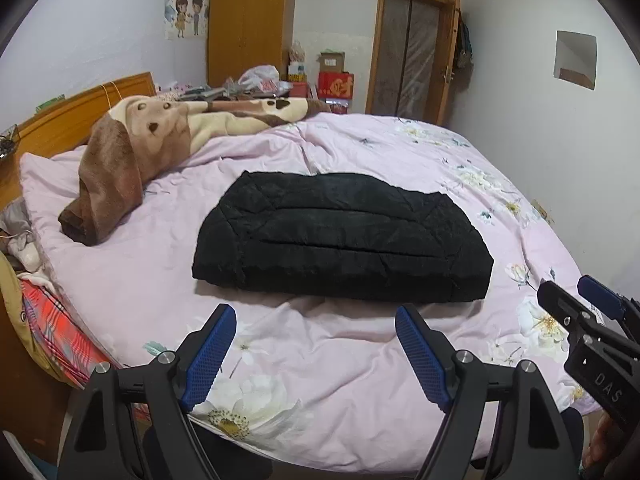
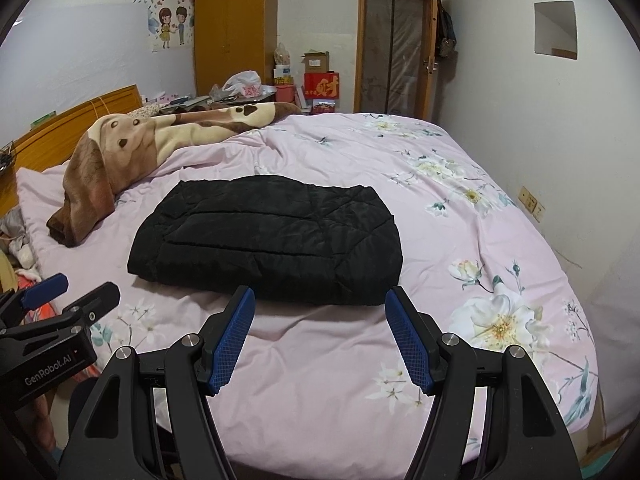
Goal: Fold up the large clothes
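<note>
A black quilted jacket (image 1: 340,236) lies folded into a thick rectangle in the middle of the bed; it also shows in the right wrist view (image 2: 268,240). My left gripper (image 1: 316,316) is open and empty, held above the quilt just short of the jacket's near edge. My right gripper (image 2: 320,298) is open and empty, its tips near the jacket's near right edge. The right gripper shows at the right edge of the left wrist view (image 1: 576,292), and the left gripper at the left edge of the right wrist view (image 2: 76,284).
The bed has a pink floral quilt (image 1: 360,380). A brown dog-print blanket (image 1: 136,148) lies at the headboard side. A wooden wardrobe (image 1: 250,20), boxes and a door (image 1: 408,52) stand behind. A wall runs along the bed's right side.
</note>
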### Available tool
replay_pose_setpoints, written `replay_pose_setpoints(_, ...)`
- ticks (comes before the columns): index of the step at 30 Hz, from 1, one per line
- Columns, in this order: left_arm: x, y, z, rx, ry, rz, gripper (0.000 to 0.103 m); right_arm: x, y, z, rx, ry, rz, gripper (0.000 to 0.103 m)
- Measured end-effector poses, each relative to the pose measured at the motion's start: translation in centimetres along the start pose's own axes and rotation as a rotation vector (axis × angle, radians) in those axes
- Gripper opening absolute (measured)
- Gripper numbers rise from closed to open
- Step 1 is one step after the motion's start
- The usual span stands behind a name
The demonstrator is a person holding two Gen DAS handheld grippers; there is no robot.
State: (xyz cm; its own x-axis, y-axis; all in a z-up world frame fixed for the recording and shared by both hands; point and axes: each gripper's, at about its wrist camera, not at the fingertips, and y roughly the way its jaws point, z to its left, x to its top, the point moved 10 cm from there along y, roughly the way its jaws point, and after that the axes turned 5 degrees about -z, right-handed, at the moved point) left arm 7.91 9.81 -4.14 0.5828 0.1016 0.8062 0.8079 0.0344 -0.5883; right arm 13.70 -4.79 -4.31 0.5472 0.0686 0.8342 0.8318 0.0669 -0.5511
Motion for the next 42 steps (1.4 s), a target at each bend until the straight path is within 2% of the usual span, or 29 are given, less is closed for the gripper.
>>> replay_pose_setpoints(8,-0.31,-0.61,-0.31,0.002,0.008,-0.006,0.082,-0.02,-0.38,0.19,-0.001,-0.002,-0.009,0.068)
replay_pose_setpoints(13,-0.57,-0.69,-0.38,-0.038,-0.021,0.004,0.082,-0.1,-0.52,0.23,0.001,-0.002,-0.007,0.068)
replay_pose_setpoints(21,-0.32,-1.05,0.04,-0.023,-0.019,-0.013,0.082,-0.22,-0.71,0.43,0.002,-0.002,-0.006,0.068)
replay_pose_setpoints(28,-0.33,-0.98,-0.05,0.025,0.015,-0.013,0.082,-0.34,-0.77,0.47,0.002,0.001,-0.004,0.068)
replay_pose_setpoints(42,-0.41,-1.11,-0.4,0.026,0.02,-0.018,0.082,-0.55,-0.64,0.25,0.004,0.001,0.003,0.068)
